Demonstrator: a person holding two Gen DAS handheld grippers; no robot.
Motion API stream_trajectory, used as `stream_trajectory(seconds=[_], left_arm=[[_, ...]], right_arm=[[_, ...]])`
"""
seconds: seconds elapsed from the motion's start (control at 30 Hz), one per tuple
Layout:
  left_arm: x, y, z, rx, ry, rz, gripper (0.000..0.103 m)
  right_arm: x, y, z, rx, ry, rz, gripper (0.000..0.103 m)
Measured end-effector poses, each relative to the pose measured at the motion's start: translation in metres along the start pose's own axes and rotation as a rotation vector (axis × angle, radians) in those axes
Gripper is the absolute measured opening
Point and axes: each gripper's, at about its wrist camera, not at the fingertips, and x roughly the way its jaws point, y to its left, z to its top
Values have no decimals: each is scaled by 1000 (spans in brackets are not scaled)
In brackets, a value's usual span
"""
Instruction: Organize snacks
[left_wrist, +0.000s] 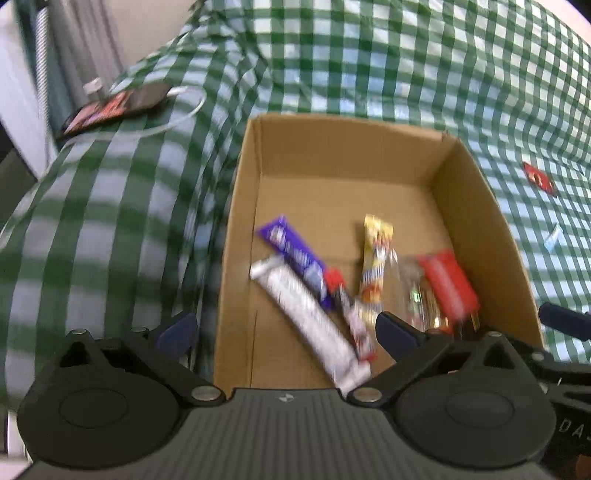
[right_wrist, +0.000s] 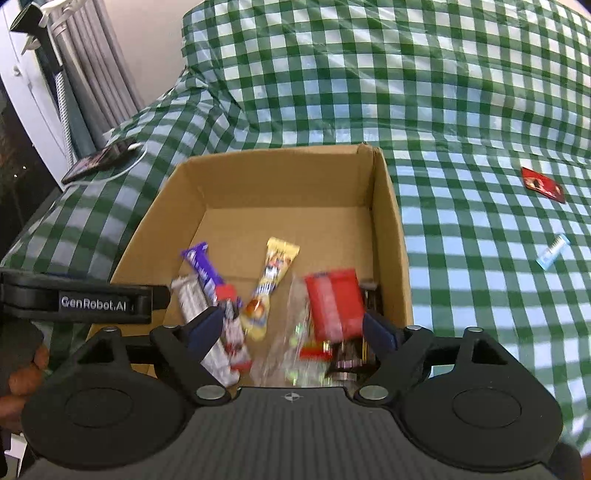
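snack wrappers (left_wrist: 306, 291) blurred, print unreadable

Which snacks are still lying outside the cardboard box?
Two: the red packet and the small light-blue packet, both on the checked cloth right of the box; the others lie inside.

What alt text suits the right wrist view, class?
An open right tool hangs over a cardboard box holding snack packets: purple, yellow, red. Two more packets lie on the green checked cloth.
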Motion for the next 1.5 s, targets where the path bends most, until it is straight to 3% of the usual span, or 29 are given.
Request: stream_trajectory(seconds=[0.13,0.67,1.03,1.5], left_arm=[[-28,1,-32,-21,20,-2,103],[-116,-8,-84,-15,-110,38,103],[-140,-15,-97,-4,-155,49,103],[-142,-15,-99,1,-156,54,103]], right_arm=[[-31,5,-17,-9,-15,-26,88],[-131,18,-66,-112,-145,-47,96],[-158,14,-79,-106,-193,-48,98],[-163,15,-81,-104,-200,-45,98]])
